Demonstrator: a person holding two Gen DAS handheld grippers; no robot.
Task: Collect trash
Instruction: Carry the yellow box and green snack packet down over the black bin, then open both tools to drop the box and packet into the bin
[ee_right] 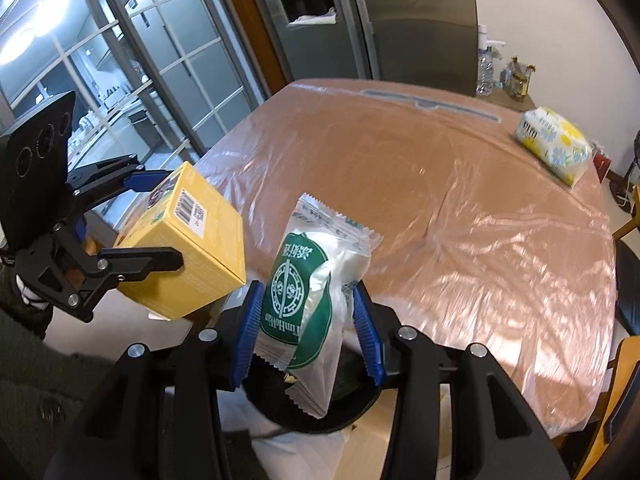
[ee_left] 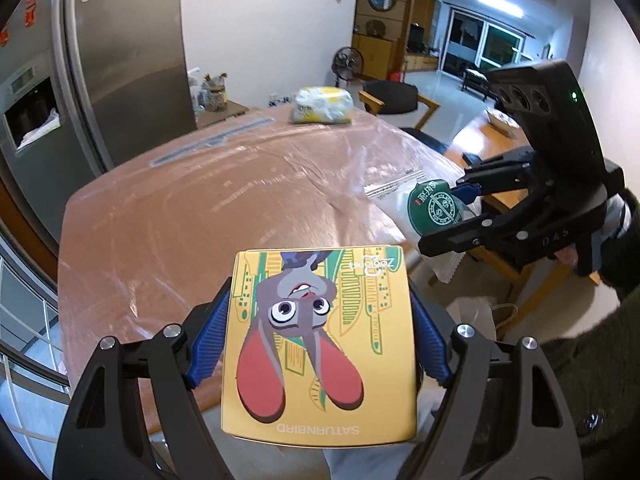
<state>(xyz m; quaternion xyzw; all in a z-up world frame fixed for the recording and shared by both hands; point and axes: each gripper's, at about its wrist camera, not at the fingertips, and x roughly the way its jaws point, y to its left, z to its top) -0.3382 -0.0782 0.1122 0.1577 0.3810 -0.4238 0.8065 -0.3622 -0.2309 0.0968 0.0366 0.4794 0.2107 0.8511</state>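
Observation:
My left gripper (ee_left: 320, 336) is shut on a yellow cardboard box (ee_left: 320, 340) with a cartoon rabbit print, held in the air at the near edge of the table. The box (ee_right: 188, 248) and the left gripper (ee_right: 160, 220) also show in the right wrist view. My right gripper (ee_right: 306, 316) is shut on a white and green plastic wrapper (ee_right: 308, 300), held above a dark round bin (ee_right: 340, 408) lined with a white bag. In the left wrist view the right gripper (ee_left: 452, 216) holds the wrapper (ee_left: 428, 208) at the table's right edge.
The table (ee_right: 440, 200) is covered with clear plastic film. A yellow flowered tissue pack (ee_right: 554, 144) lies at its far side. A steel fridge (ee_left: 100, 80) stands behind, with bottles and jars (ee_right: 500, 76) beside it. Wooden chairs (ee_left: 396, 100) stand around the table.

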